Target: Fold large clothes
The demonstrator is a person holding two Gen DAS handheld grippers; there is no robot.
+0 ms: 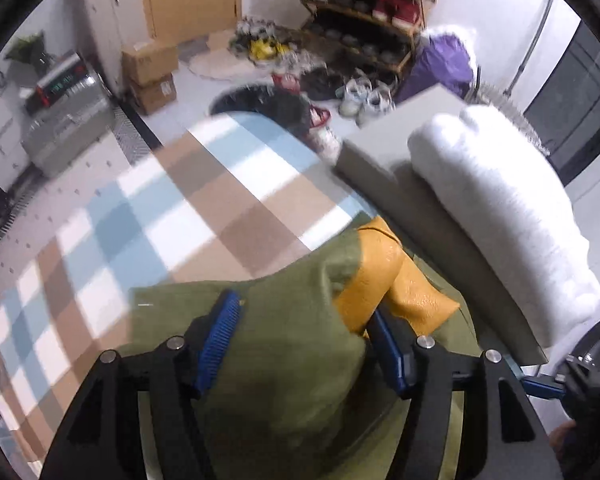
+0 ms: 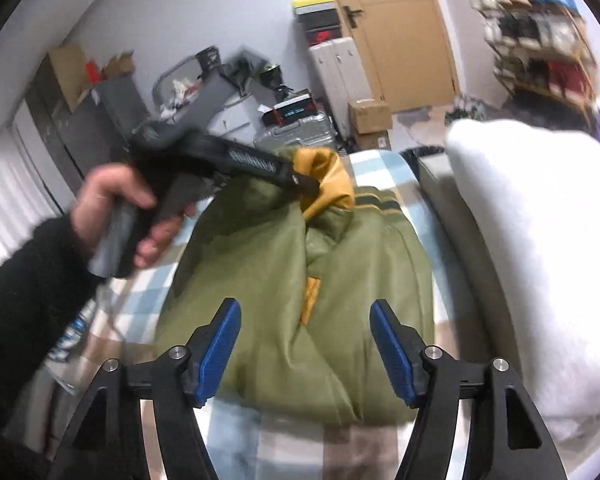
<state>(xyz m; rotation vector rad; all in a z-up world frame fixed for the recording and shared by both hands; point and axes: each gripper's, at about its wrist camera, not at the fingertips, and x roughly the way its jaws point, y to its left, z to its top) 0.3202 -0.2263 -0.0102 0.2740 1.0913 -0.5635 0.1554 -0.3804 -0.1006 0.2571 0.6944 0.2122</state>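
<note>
Here my left gripper point(image 1: 304, 344) pinches the green jacket's point(image 2: 300, 304) yellow sleeve point(image 1: 384, 276) on the checked blanket point(image 1: 148, 216); my right gripper point(image 2: 306, 354) hangs open above its near edge.

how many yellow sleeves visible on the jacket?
2. One sleeve is bunched at the jacket's far end, held at the left gripper. Another yellow strip shows mid-jacket, mostly hidden in a fold.
</note>
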